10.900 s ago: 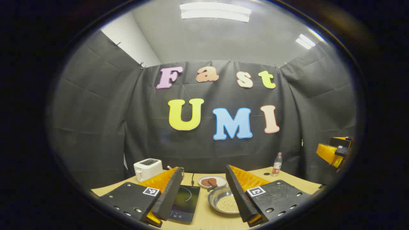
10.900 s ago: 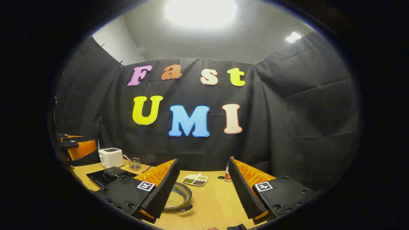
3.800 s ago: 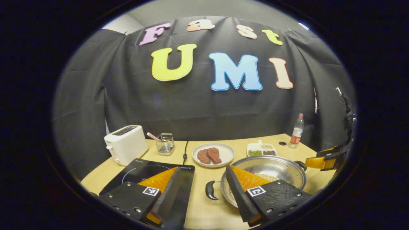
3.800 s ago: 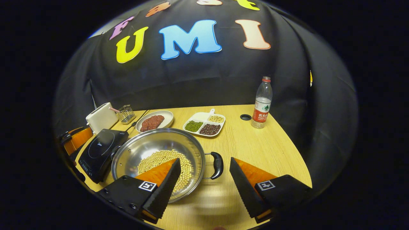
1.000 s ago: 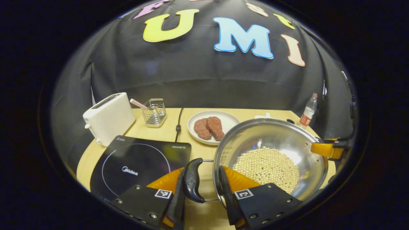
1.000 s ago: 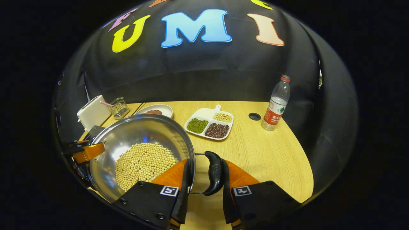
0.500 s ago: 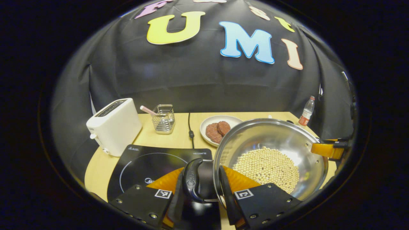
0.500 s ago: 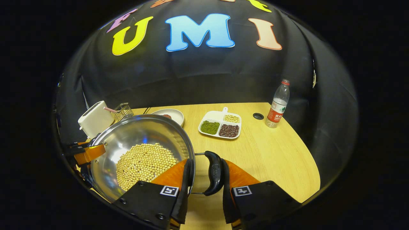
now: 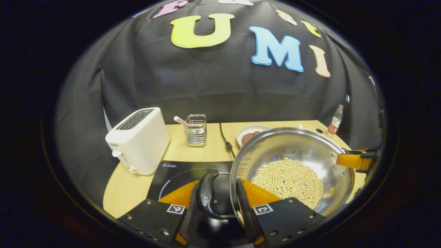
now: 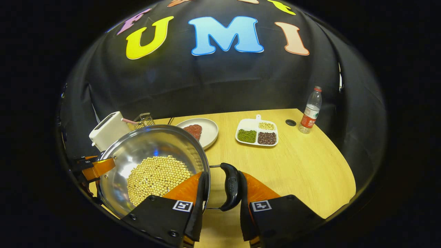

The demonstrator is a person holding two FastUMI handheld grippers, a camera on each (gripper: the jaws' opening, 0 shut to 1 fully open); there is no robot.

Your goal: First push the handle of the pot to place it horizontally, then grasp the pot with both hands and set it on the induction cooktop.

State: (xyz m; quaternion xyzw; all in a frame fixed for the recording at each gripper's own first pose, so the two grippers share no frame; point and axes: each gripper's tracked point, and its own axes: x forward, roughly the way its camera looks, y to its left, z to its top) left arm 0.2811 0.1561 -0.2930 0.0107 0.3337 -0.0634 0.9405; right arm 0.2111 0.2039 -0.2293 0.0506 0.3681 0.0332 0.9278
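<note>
- The left gripper (image 9: pixel 216 203) is clamped on the pot's black left handle (image 9: pixel 206 198), with both fingers pressing it.
- The right gripper (image 10: pixel 220 201) is clamped on the opposite handle (image 10: pixel 231 186) in the same way.
- The steel pot (image 9: pixel 310 151), holding pale beans (image 9: pixel 287 181), sits between the two grippers, partly over the right edge of the induction cooktop (image 9: pixel 179 172).
- The toaster (image 9: pixel 137 139) stands near the table's (image 10: pixel 303 172) left edge, beside a wire holder (image 9: pixel 195 132).
- A plate of meat (image 10: pixel 200 132), a divided dish (image 10: pixel 256 134) and a bottle (image 10: pixel 310 112) stand toward the far edge.
</note>
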